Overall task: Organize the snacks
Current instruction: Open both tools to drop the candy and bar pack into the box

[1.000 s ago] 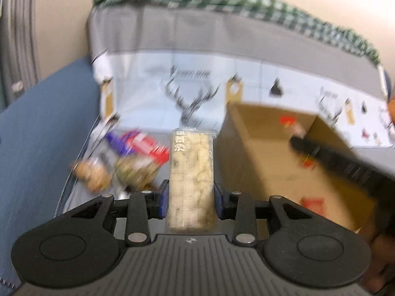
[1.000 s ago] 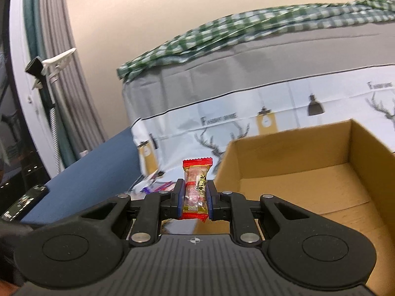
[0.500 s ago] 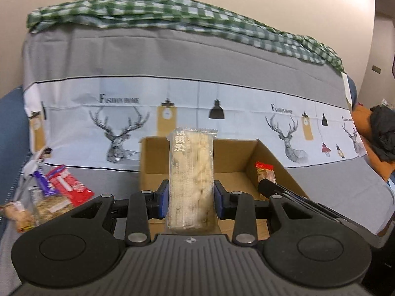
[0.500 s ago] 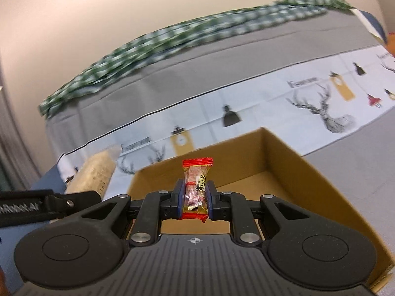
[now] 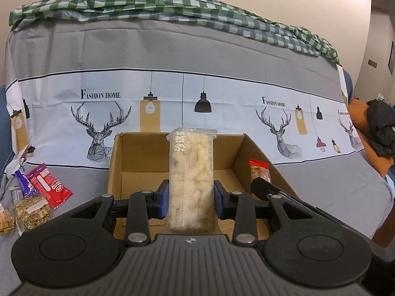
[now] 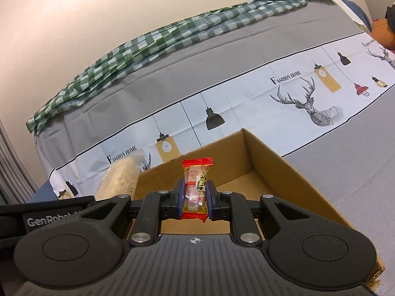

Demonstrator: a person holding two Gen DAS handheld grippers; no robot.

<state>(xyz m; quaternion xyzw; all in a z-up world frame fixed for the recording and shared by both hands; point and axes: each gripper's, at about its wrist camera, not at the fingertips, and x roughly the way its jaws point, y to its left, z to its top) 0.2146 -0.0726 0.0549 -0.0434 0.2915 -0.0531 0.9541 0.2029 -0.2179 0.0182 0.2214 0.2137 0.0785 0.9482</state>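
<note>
My left gripper (image 5: 191, 198) is shut on a long clear pack of pale puffed snack (image 5: 191, 172) and holds it upright over the near edge of an open cardboard box (image 5: 138, 157). My right gripper (image 6: 193, 203) is shut on a small red-ended candy bar (image 6: 196, 190) over the same box (image 6: 276, 170). In the left wrist view the right gripper (image 5: 261, 185) shows at the box's right side with the candy bar (image 5: 259, 170). The pale snack pack also shows in the right wrist view (image 6: 121, 180).
Several loose snacks (image 5: 37, 197) lie on the grey cover left of the box, among them a red pack (image 5: 49, 187) and a purple one (image 5: 23, 182). A sofa back with deer-print cloth (image 5: 197, 98) rises behind. Orange and black items (image 5: 375, 133) sit at the far right.
Both grippers have come closer to the box and now hold their snacks over its near side. The left view swung right from the snack pile to face the box.
</note>
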